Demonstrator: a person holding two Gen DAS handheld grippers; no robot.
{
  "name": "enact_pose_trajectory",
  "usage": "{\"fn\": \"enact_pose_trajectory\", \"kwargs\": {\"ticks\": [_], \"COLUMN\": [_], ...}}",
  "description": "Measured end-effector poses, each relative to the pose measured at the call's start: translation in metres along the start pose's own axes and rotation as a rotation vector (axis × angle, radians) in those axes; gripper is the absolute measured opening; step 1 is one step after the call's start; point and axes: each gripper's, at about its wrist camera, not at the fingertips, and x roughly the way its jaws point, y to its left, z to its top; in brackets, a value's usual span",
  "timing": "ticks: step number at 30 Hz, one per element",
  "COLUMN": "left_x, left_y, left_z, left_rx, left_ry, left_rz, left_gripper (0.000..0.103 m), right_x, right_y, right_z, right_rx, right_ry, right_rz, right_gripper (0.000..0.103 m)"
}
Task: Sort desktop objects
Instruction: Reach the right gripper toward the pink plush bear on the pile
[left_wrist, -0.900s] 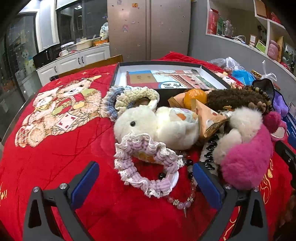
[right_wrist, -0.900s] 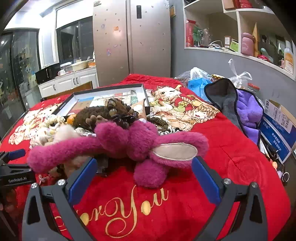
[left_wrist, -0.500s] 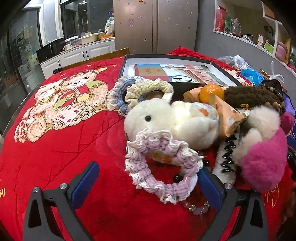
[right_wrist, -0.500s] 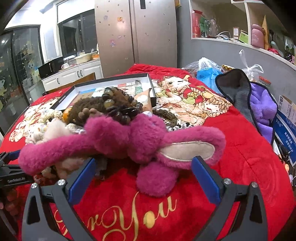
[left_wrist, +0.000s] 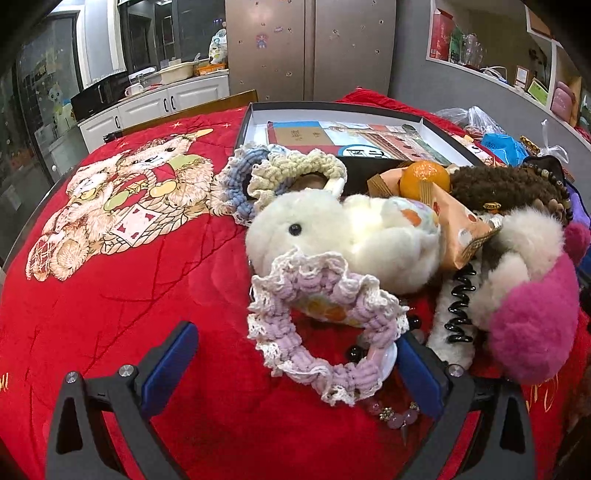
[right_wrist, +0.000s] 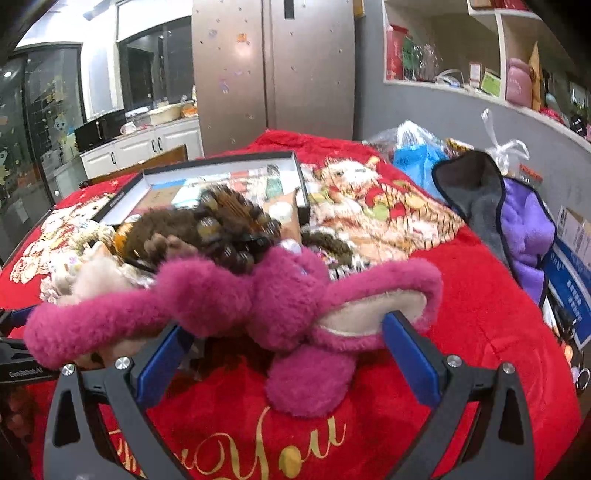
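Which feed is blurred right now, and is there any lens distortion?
Right wrist view: motion blur smears the brown plush and beads; the pink plush is soft too. Left wrist view: sharp on the lilac scrunchie and white plush. Both: fisheye bending and dark corner vignetting.

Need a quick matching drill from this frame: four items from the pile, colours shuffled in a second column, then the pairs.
Column 1:
1. crochet scrunchie nearest the left gripper
2. plush under the right gripper
3. round fruit
4. coiled hair tie

Column 2:
A. orange
B. black
C. lilac with white trim
D. magenta pink

Pairs: 1-C, 2-D, 3-A, 4-B
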Motion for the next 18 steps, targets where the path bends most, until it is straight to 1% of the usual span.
{"fn": "enact_pose_trajectory", "kwargs": {"ticks": [2,5,9,14,18], "left_x": [0.001,0.001,0.003,0.004,0.005], "left_y": [0.000,0.000,0.001,-0.001,0.000], "left_z": [0.000,-0.001,-0.001,-0.001,-0.002], "left_rx": [-0.004,-0.009,-0.017,-0.014,-0.019], "left_ry": [0.003,0.007,0.020,0.023,0.029], "left_rz": [-0.002,-0.006,-0.014,-0.008,-0.009], "left_gripper": [0.103,0.103,0.103,0.103,0.103], "right_x": [0.001,0.008,0.011,0.012,0.012], "right_y": [0.000,-0.001,-0.005,-0.007,-0.009], "right_z": [0.003,0.004,0.003,0.001,0.000], "right_rx": [-0.002,-0.013,0.009,0.020,0.032], "right_ry": [-0.001,0.009,0.002,0.001,0.003], "right_rz": [0.013,0.006,0.027,0.029,0.026], "right_gripper": [0.103,0.103,0.103,0.102,0.095]}}
